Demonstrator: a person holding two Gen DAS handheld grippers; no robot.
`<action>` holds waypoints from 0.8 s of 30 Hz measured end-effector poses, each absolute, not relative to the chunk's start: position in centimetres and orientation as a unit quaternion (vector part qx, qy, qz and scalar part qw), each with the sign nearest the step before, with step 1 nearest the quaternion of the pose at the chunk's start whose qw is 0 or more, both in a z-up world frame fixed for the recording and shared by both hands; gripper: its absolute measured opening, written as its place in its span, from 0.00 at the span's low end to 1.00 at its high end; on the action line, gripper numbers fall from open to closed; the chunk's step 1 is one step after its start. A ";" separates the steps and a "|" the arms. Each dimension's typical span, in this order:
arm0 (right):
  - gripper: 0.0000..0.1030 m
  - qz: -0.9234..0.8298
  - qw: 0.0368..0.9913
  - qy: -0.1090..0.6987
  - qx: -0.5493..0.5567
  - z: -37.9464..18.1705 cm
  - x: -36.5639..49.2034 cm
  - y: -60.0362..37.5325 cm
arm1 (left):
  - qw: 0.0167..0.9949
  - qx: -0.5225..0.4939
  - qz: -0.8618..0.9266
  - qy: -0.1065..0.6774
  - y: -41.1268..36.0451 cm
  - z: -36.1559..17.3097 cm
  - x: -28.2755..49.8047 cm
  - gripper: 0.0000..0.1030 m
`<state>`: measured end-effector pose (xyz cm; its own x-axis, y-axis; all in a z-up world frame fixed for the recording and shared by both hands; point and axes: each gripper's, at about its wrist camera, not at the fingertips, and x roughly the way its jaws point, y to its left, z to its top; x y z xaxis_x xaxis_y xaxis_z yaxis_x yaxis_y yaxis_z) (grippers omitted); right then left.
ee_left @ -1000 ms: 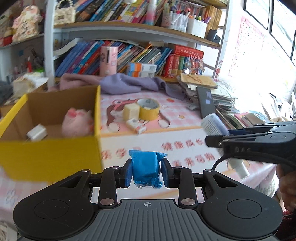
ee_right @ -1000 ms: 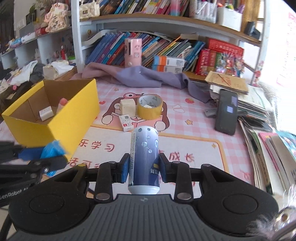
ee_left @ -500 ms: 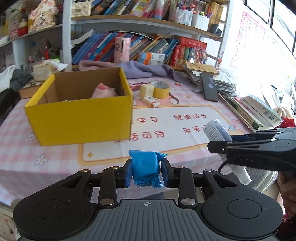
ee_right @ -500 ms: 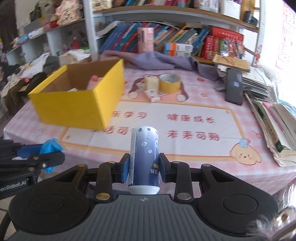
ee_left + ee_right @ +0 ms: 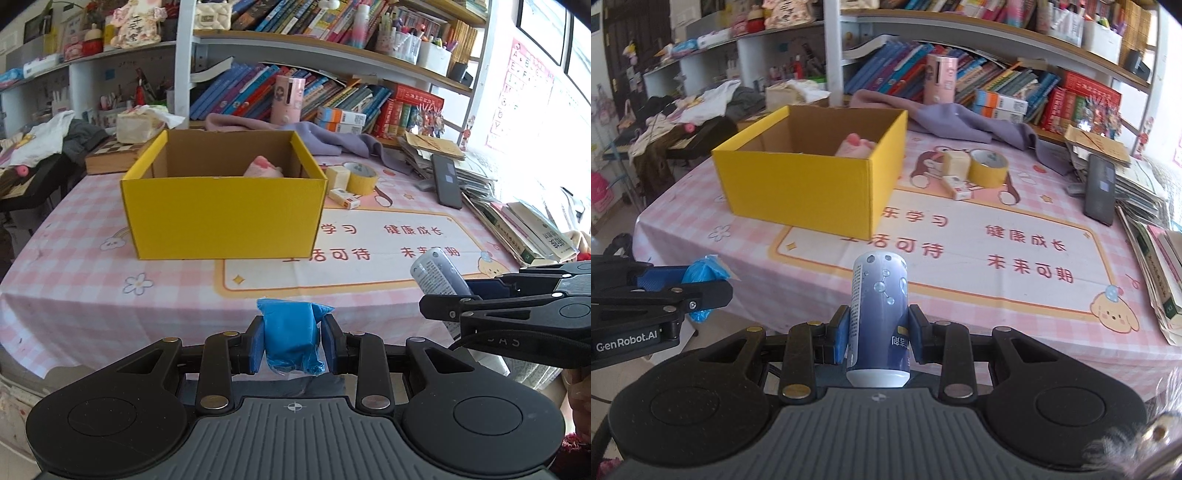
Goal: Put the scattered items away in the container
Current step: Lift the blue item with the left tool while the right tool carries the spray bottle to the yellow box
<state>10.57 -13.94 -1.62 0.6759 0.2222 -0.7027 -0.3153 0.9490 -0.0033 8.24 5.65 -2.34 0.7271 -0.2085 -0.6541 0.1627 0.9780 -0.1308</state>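
My left gripper (image 5: 291, 345) is shut on a blue packet (image 5: 291, 338), held off the near table edge; it also shows in the right wrist view (image 5: 701, 275). My right gripper (image 5: 879, 334) is shut on a blue-and-white can (image 5: 879, 314), also seen in the left wrist view (image 5: 437, 275). The open yellow box (image 5: 225, 218) stands on the table ahead with a pink soft item (image 5: 264, 168) inside. A yellow tape roll (image 5: 989, 168), a cream block (image 5: 955, 162) and a small white packet (image 5: 956, 187) lie right of the box.
A pink checked cloth with a printed mat (image 5: 960, 240) covers the table. A black phone (image 5: 1100, 194) and stacked books (image 5: 1160, 266) lie at the right. A purple cloth (image 5: 960, 123) and bookshelves stand behind. Clothes are piled at the far left.
Both grippers have pulled back from the table while holding their items. The yellow box now looks farther off and the table's near edge is in view.
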 end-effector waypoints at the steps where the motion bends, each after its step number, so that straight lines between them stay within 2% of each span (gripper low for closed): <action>1: 0.30 0.151 0.913 0.374 -0.064 -1.6 10.5 -13.6 | 0.929 -0.033 -0.098 0.356 5.9 -2.4 8.1 0.29; 24: 0.30 0.251 0.888 0.373 -0.094 -2.1 11.2 -8.1 | 0.931 -0.059 -0.021 0.360 10.4 -2.4 7.0 0.29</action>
